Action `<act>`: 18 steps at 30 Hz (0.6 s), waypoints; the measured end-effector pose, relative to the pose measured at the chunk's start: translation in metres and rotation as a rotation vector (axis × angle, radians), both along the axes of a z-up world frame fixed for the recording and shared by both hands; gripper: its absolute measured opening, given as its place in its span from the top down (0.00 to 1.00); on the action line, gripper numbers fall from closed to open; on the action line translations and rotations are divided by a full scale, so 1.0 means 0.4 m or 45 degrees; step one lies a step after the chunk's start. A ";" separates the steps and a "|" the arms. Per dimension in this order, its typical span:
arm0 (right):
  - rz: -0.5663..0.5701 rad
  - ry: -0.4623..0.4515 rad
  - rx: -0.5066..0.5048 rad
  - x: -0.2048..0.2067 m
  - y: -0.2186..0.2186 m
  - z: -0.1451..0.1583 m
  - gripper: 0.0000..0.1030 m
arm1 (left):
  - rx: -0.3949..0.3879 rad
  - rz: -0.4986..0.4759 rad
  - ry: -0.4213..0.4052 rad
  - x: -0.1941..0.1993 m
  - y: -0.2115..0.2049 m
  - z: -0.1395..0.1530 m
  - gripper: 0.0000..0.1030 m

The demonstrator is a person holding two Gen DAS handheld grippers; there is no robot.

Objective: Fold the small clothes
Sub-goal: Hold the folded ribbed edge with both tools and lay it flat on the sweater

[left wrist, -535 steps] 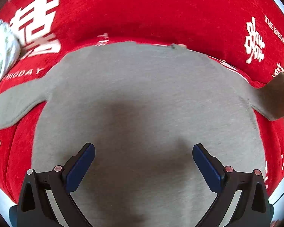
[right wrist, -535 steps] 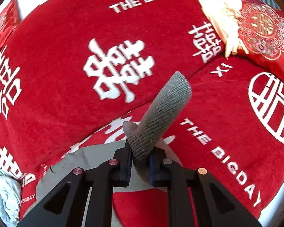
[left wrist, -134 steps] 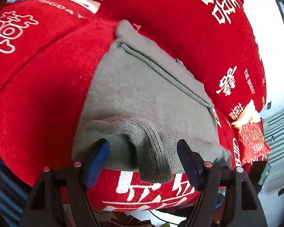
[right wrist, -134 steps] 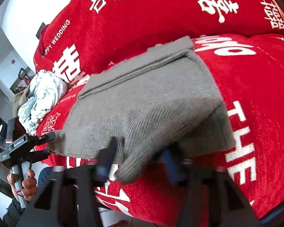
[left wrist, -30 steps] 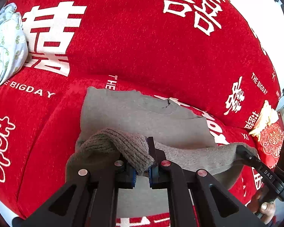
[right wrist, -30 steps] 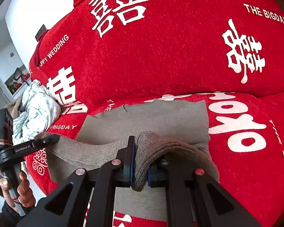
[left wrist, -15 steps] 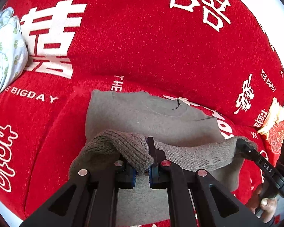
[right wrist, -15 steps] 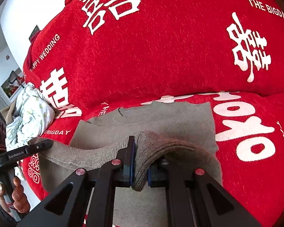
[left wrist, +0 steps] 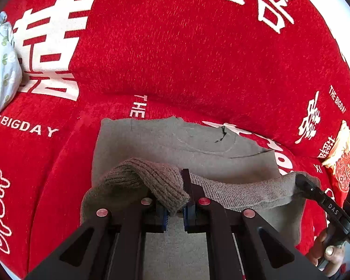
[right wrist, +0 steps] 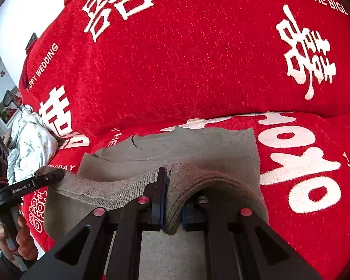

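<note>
From the left wrist view, the left gripper (left wrist: 175, 210) has its jaws clenched on the ribbed hem of a grey knit sweater (left wrist: 175, 140), a thick bunch of the knit rolling over the left finger. The sweater lies on the seat of a red sofa cover (left wrist: 186, 58) printed with white characters and the words "THE BIGDAY". Its neckline end lies flat against the foot of the backrest, with a short dark thread (left wrist: 220, 136) on the cloth there. The pinched hem is raised above the flat part and stretches as a taut band to the right, where the right gripper (left wrist: 302, 180) grips its other corner; the person's right hand (left wrist: 329, 254) shows below it on the handle. A crumpled pale floral cloth (left wrist: 1, 63) sits at the far left edge, well apart from the sweater. At the far right a cream tassel (left wrist: 343, 142) and a red embroidered cushion (left wrist: 346, 170) rest on the seat (both only partly in frame). The backrest rises directly behind the neckline.

From the right wrist view, the right gripper (right wrist: 171, 210) is likewise clamped on a fold of the hem, the knit arching over its right finger. The sweater (right wrist: 198, 147) lies flat ahead, its right edge beside large white lettering on the sofa cover (right wrist: 198, 58). The lifted band runs left to the left gripper (right wrist: 47, 177), its handle held by the person's left hand (right wrist: 18, 238). The floral cloth (right wrist: 30, 137) lies beyond it at the seat's left end, near the backrest. A white wall (right wrist: 7, 23) shows in the upper left corner.
</note>
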State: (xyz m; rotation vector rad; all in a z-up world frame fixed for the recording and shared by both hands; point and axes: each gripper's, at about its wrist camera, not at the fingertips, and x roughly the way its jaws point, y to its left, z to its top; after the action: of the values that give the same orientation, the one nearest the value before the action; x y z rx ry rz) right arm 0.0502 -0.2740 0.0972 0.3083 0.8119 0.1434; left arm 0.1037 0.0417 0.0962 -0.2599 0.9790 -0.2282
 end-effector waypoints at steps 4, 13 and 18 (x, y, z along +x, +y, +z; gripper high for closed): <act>0.002 0.016 0.013 0.040 -0.006 -0.013 0.89 | 0.001 0.010 0.035 0.044 -0.005 -0.028 0.91; -0.025 0.043 0.063 0.134 -0.035 -0.038 0.89 | 0.034 0.020 0.069 0.162 -0.025 -0.069 0.91; -0.045 0.111 0.097 0.208 -0.050 -0.085 0.89 | 0.034 0.033 0.135 0.227 -0.026 -0.121 0.91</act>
State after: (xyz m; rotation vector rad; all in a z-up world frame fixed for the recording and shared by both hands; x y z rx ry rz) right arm 0.1334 -0.2940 0.0631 0.4024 0.8884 0.1287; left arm 0.1947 0.0314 0.0479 -0.2625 1.0822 -0.1788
